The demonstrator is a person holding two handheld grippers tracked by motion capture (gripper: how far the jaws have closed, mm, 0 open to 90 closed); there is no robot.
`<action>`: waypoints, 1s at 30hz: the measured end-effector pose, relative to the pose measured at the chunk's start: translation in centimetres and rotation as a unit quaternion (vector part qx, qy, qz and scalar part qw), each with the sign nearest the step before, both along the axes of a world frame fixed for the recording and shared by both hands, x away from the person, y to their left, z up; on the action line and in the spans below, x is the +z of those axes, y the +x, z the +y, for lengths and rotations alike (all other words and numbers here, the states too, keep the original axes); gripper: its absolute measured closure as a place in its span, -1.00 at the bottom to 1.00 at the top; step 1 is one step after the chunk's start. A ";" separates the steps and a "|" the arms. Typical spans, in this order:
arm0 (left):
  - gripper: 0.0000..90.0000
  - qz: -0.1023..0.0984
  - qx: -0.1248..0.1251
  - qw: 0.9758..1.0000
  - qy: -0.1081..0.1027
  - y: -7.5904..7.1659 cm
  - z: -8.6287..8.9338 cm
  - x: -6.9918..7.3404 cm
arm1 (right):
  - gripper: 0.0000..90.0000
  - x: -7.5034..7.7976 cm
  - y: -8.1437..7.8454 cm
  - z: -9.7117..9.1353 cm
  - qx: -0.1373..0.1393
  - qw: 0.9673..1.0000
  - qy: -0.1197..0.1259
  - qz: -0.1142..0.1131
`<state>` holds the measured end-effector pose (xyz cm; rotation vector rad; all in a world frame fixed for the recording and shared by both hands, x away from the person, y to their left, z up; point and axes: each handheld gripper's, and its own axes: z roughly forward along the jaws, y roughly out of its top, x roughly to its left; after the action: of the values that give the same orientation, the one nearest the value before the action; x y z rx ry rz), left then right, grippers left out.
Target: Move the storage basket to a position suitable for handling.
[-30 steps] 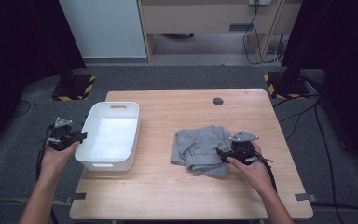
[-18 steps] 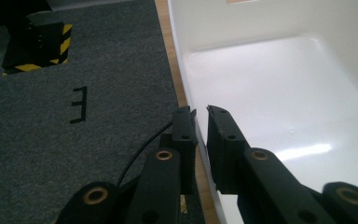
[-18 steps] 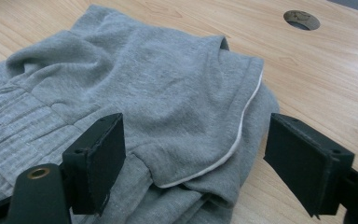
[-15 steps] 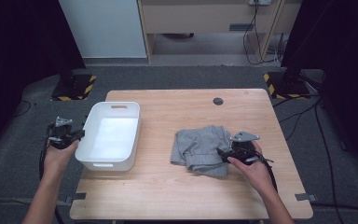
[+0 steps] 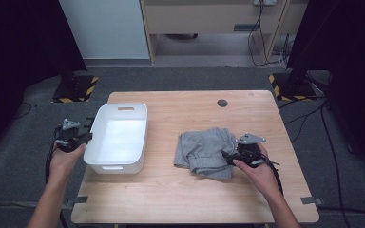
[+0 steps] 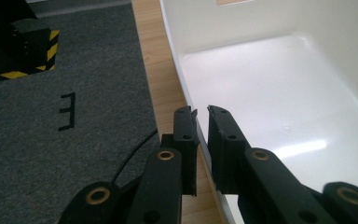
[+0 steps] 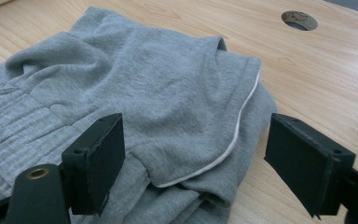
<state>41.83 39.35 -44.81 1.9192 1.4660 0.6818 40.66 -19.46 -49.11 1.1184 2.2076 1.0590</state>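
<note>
A white plastic bin (image 5: 119,142) stands empty on the left part of the wooden table (image 5: 171,199). My left gripper (image 5: 87,136) is at the bin's left wall. In the left gripper view its jaws have just been closing, and my left gripper (image 6: 202,111) now pinches the thin rim of the bin (image 6: 270,70) between its pads. A crumpled grey garment (image 5: 202,149) lies right of centre. My right gripper (image 5: 225,155) sits at the garment's right edge. In the right gripper view my right gripper (image 7: 196,119) stands wide open over the grey garment (image 7: 158,93) with its white-piped hem, pads apart from the cloth.
A round cable hole (image 5: 222,102) sits near the table's far edge. Yellow-and-black striped stand bases (image 5: 73,88) (image 5: 290,83) rest on the dark carpet at both far corners. A cabinet with cables stands behind the table.
The left gripper's jaws have come together on the bin's left rim, and the hand shifted slightly. The right hand and the garment have stayed where they were.
</note>
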 end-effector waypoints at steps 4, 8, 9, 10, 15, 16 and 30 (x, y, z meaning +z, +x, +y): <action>0.80 -0.001 -0.007 1.000 -0.001 0.0 -0.6 0.0 | -0.56 0.0 0.0 0.0 -0.003 1.000 0.002 0.002; 0.79 -0.002 -0.013 1.000 -0.005 -0.2 -1.1 0.0 | -0.56 0.0 0.0 -0.1 -0.003 1.000 0.002 0.001; 0.79 0.000 -0.016 1.000 -0.005 -0.3 -1.3 0.0 | -0.56 0.0 0.0 -0.2 -0.003 1.000 0.002 -0.001; 0.78 -0.001 -0.016 1.000 -0.007 -0.3 -1.4 0.0 | -0.56 0.0 0.0 -0.2 -0.004 1.000 0.003 -0.001; 0.78 -0.006 -0.021 1.000 -0.014 -0.6 -1.8 0.0 | -0.58 0.0 0.0 -0.2 -0.004 1.000 0.006 -0.001; 0.79 -0.006 -0.021 1.000 -0.014 -0.6 -1.8 0.0 | -0.58 0.0 0.0 -0.2 -0.004 1.000 0.006 -0.001; 0.81 -0.014 -0.030 0.999 -0.025 -0.6 -2.5 0.1 | -0.60 -0.1 -0.1 -0.2 -0.005 1.000 0.009 -0.002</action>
<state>41.24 36.81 -44.69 1.9011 1.3907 0.6366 40.56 -19.66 -49.22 1.1340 2.1915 1.0773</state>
